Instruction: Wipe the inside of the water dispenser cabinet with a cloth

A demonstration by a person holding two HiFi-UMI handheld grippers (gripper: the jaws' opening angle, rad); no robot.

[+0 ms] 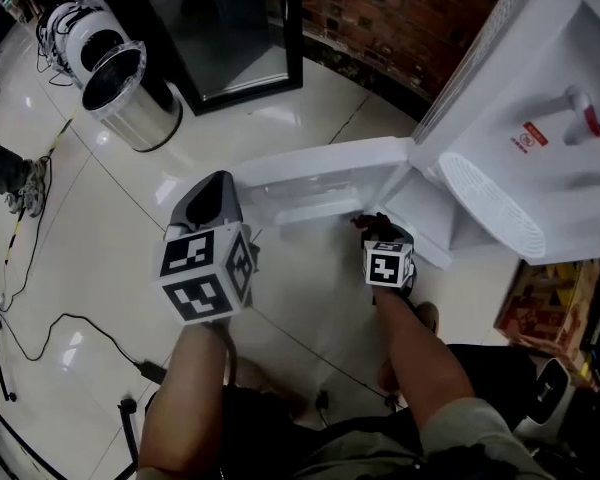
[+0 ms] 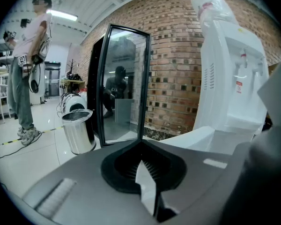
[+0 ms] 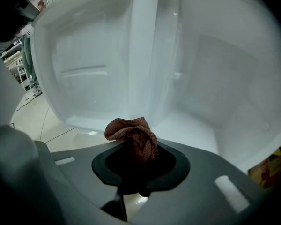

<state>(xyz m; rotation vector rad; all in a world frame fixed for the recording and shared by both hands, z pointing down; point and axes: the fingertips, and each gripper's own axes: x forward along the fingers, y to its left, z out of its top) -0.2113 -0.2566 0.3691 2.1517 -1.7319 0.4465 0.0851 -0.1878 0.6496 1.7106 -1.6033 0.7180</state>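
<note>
The white water dispenser [image 1: 540, 138] stands at the right, its lower cabinet door [image 1: 320, 173] swung open to the left. My right gripper [image 1: 377, 225] is low at the cabinet mouth, shut on a bunched reddish-brown cloth [image 3: 133, 137]. In the right gripper view the cloth sticks out past the jaws, facing the white cabinet interior [image 3: 210, 78] and the inside of the open door [image 3: 84, 69]. My left gripper [image 1: 212, 190] hovers left of the door, shut with nothing in it, and its view looks past the closed jaws [image 2: 143, 170] towards the room.
A steel bin [image 1: 130, 93] and a black glass-door cabinet [image 1: 230, 28] stand beyond the open door, against a brick wall [image 1: 400, 8]. Cables [image 1: 40, 318] trail over the tiled floor at the left. A printed cardboard box [image 1: 540, 303] sits right of the dispenser. A person [image 2: 25, 64] stands far off.
</note>
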